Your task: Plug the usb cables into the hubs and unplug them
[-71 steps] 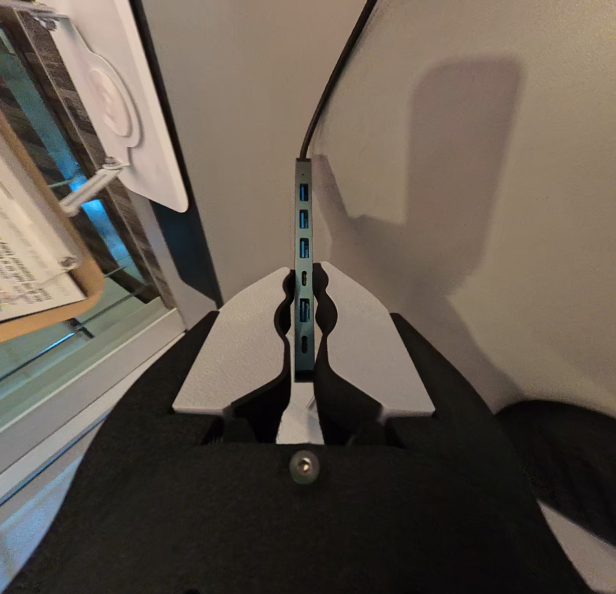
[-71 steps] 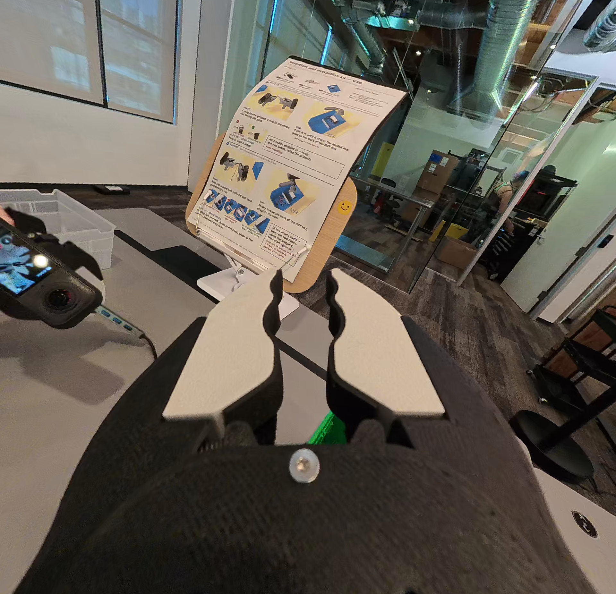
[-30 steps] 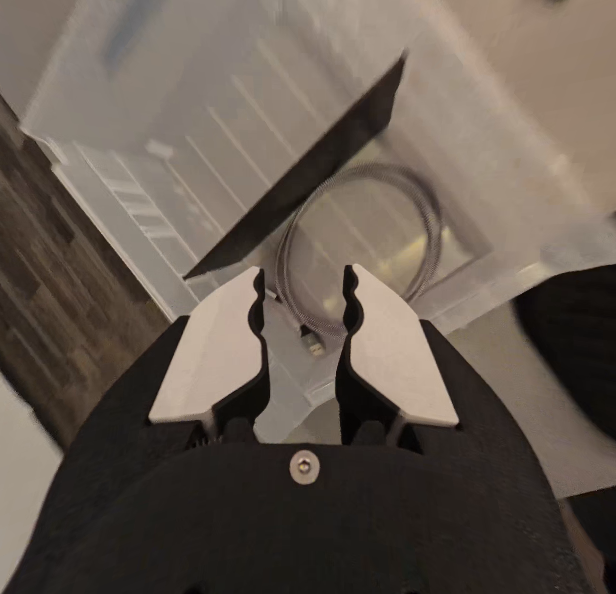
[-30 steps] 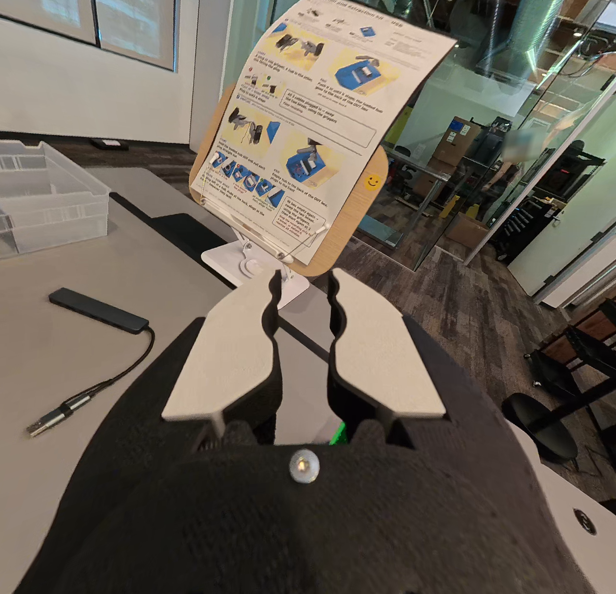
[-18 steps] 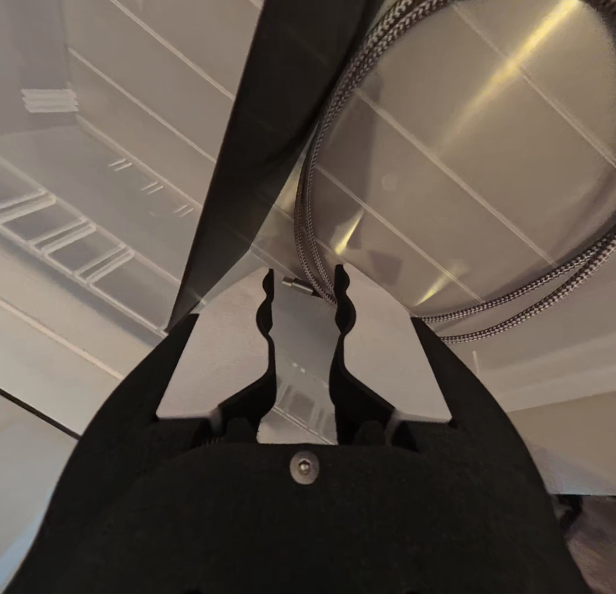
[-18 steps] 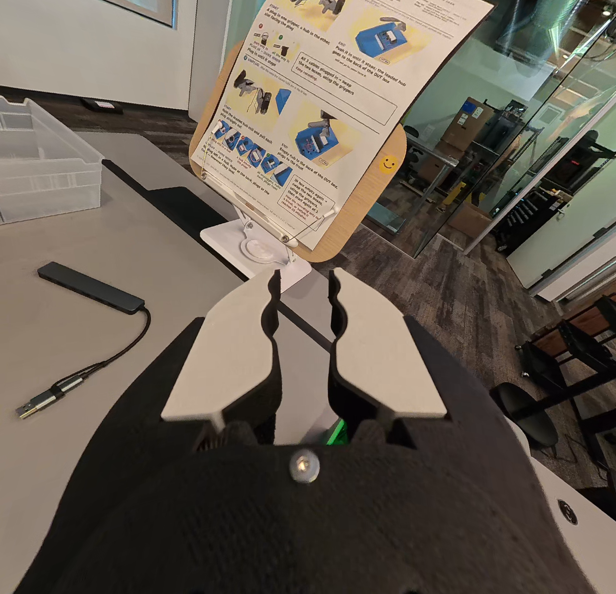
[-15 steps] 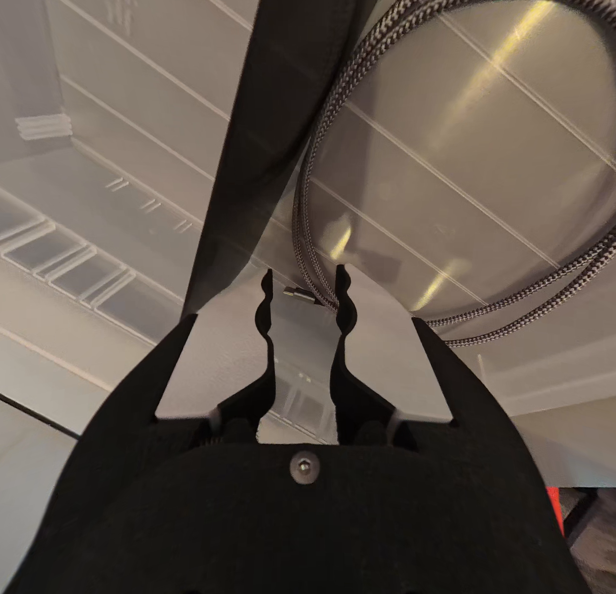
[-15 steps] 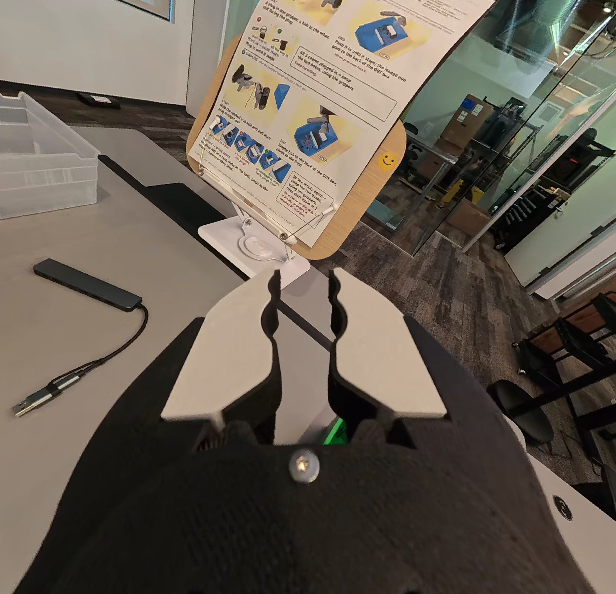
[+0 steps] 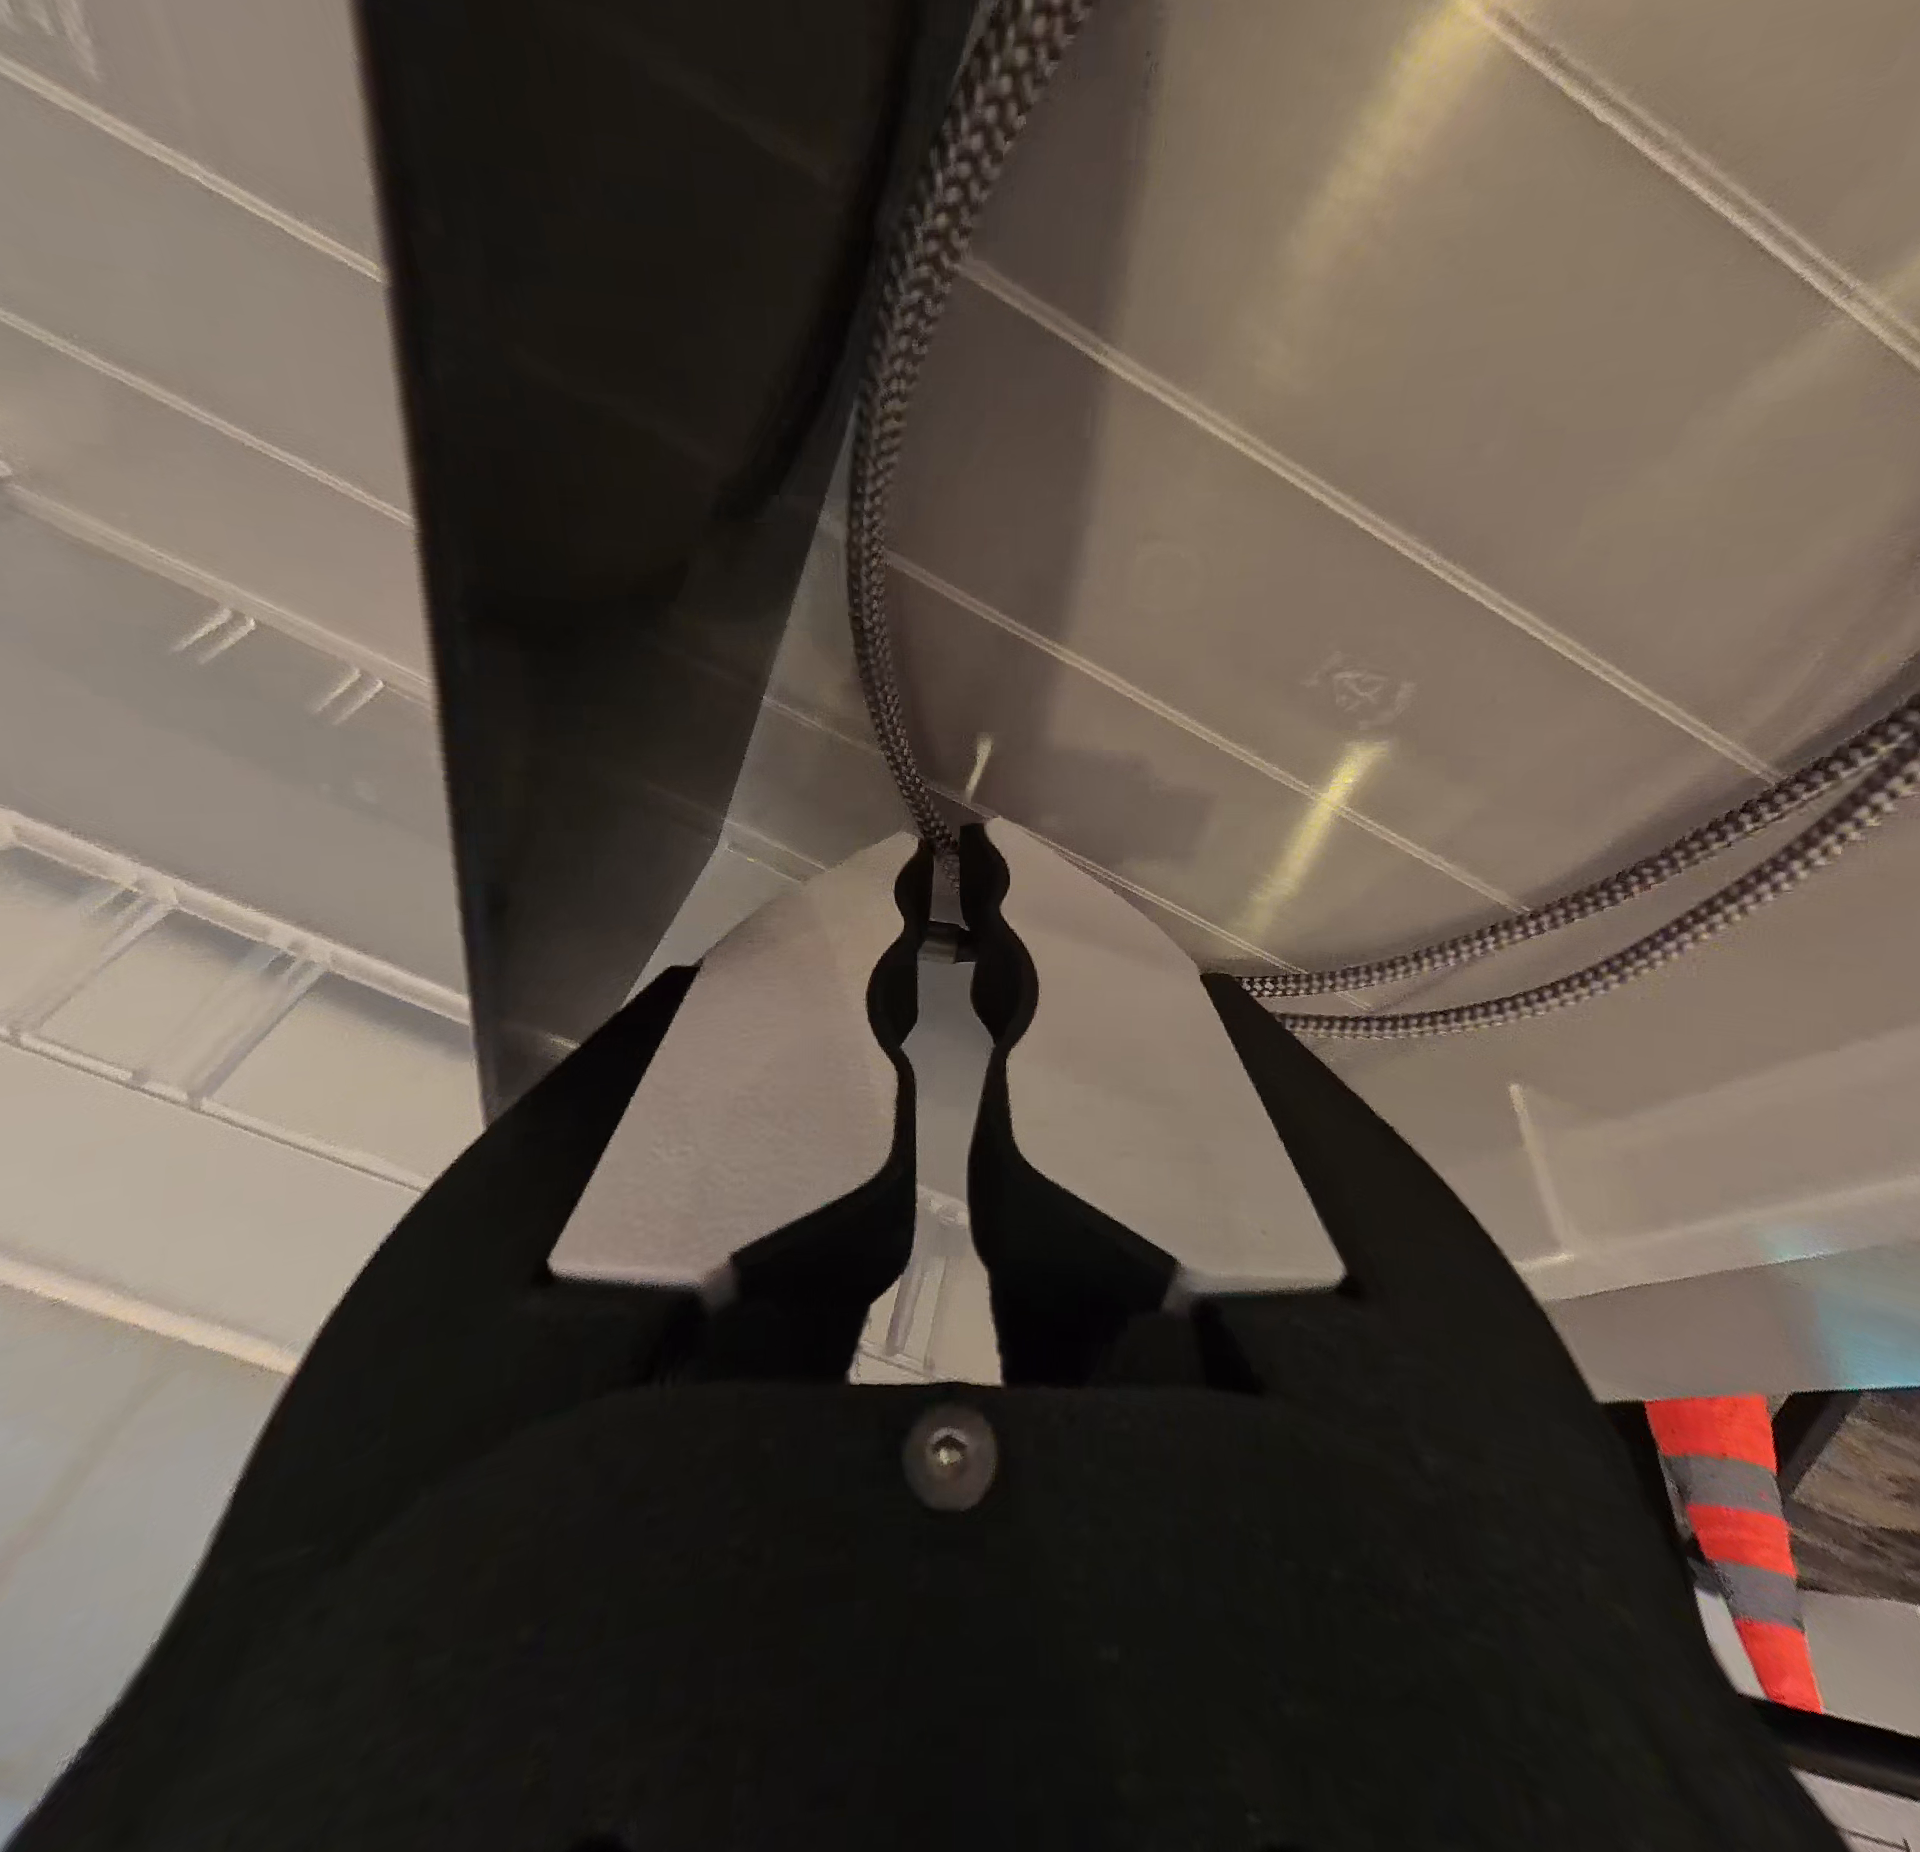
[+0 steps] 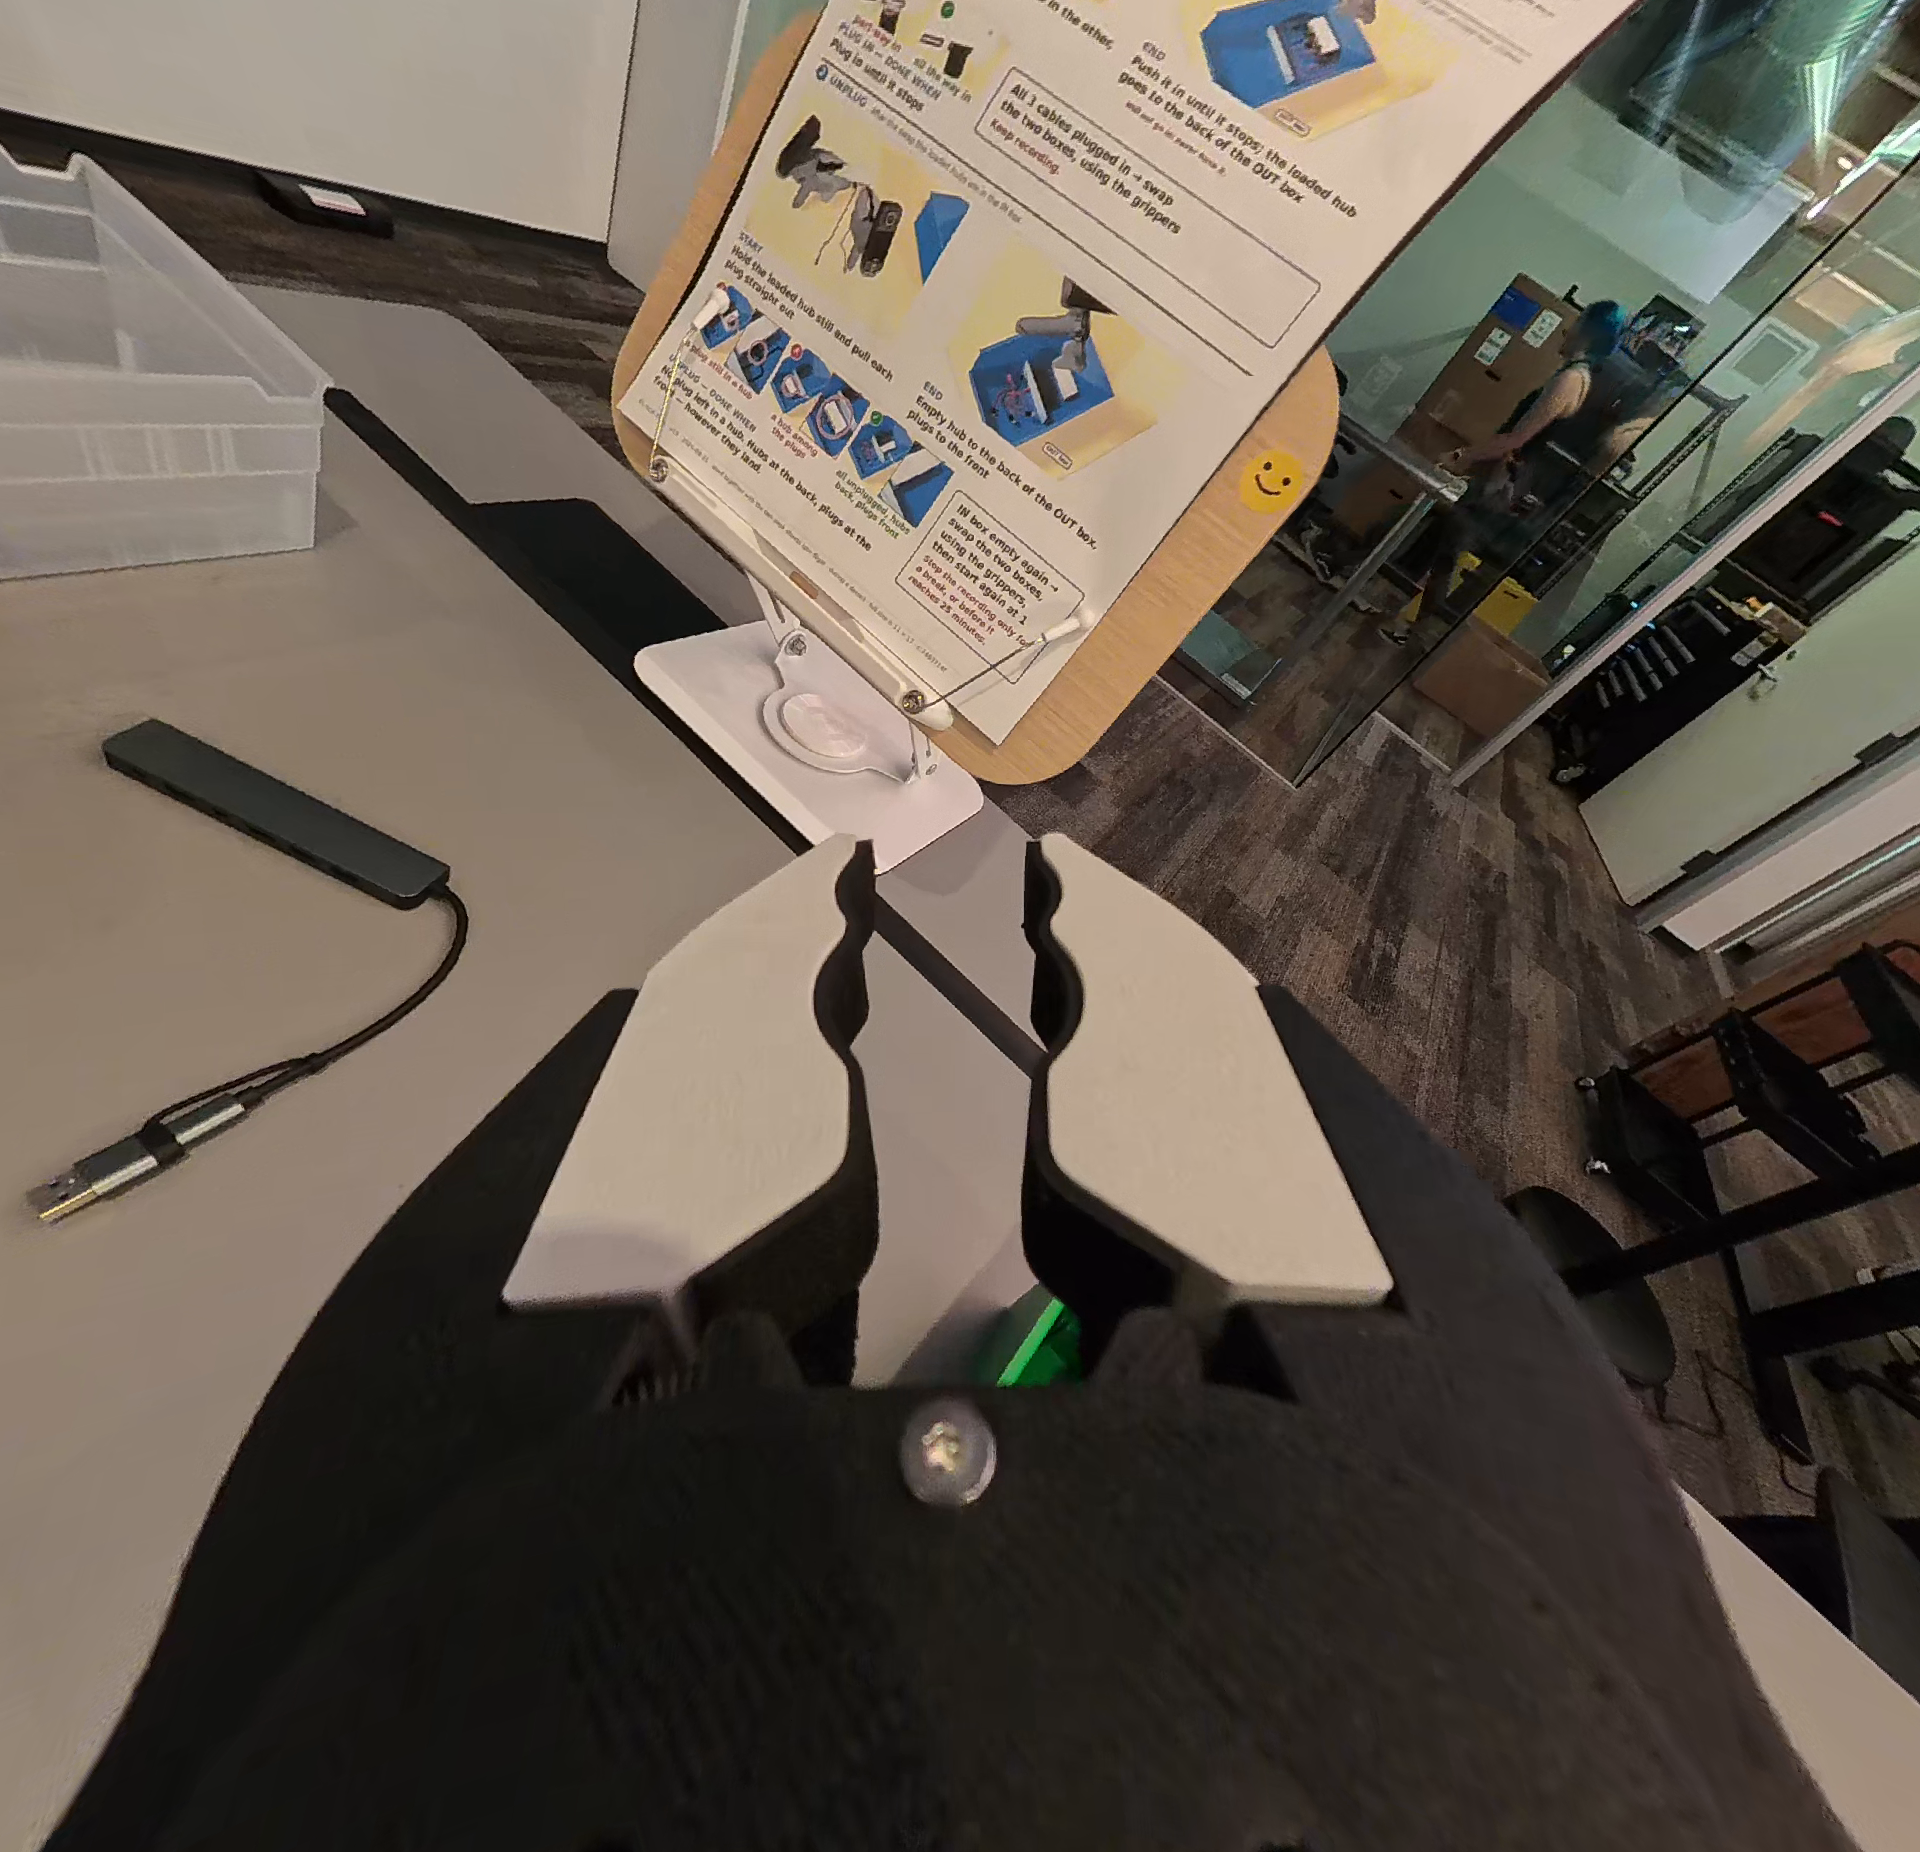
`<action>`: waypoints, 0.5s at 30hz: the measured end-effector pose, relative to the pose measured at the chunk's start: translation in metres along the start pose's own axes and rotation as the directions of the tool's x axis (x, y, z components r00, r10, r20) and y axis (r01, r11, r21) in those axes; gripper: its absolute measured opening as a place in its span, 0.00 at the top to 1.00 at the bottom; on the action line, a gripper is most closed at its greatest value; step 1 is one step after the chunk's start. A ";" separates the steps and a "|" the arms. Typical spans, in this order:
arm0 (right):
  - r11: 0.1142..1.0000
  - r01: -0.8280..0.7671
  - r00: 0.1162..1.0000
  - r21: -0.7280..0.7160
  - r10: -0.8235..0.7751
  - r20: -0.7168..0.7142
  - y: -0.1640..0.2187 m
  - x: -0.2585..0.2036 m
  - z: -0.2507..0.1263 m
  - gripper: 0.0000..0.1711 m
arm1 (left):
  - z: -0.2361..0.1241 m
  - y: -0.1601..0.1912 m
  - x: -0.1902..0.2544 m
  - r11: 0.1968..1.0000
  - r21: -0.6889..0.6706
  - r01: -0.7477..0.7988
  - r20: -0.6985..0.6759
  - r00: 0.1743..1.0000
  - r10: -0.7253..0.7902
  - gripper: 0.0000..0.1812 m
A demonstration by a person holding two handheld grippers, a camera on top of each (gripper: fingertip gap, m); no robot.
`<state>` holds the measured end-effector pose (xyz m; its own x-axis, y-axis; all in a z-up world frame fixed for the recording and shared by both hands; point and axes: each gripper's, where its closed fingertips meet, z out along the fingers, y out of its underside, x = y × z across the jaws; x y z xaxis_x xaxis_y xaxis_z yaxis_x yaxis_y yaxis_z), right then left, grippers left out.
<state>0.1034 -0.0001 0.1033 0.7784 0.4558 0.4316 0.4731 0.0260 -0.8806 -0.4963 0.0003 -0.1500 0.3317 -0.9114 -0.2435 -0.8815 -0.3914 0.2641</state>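
The left gripper (image 9: 945, 893) pinches the braided cable (image 9: 878, 514) plug inside a clear bin (image 9: 1403, 472). The right gripper (image 10: 940, 867) hovers, jaws parted, over the grey surface (image 10: 582, 722) near the hub (image 10: 275, 813); behind stand an instruction sheet (image 10: 1039, 275) and glass walls (image 10: 1662, 368).

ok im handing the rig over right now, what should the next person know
Left gripper: inside the clear bin, shut on the plug end of the braided cable, not lifted out yet.
Right gripper: open, empty, above the table edge.
Hub: lying on the table to the right gripper's left, its own lead loose, nothing plugged in.
Left to do: lift the cable, grip the hub, plug in, unplug.
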 end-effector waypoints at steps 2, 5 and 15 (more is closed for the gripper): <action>1.000 0.002 1.000 0.003 -0.002 0.008 -0.001 -0.002 0.000 0.84 | -0.003 -0.001 0.001 1.000 -0.008 0.006 0.004 1.000 -0.006 0.98; 1.000 0.005 1.000 0.005 -0.005 0.013 -0.001 -0.003 0.001 0.84 | -0.017 -0.001 -0.001 1.000 -0.002 0.025 0.027 0.999 -0.025 0.98; 0.999 0.003 1.000 0.038 -0.003 -0.006 -0.008 0.003 -0.008 0.84 | -0.123 0.021 -0.031 0.996 -0.079 0.032 0.316 0.949 -0.005 0.99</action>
<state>0.1054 -0.0067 0.1129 0.7796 0.4506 0.4351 0.4595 0.0607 -0.8861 -0.4840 0.0045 -0.0217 0.2126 -0.8224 -0.5276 -0.8412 -0.4288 0.3295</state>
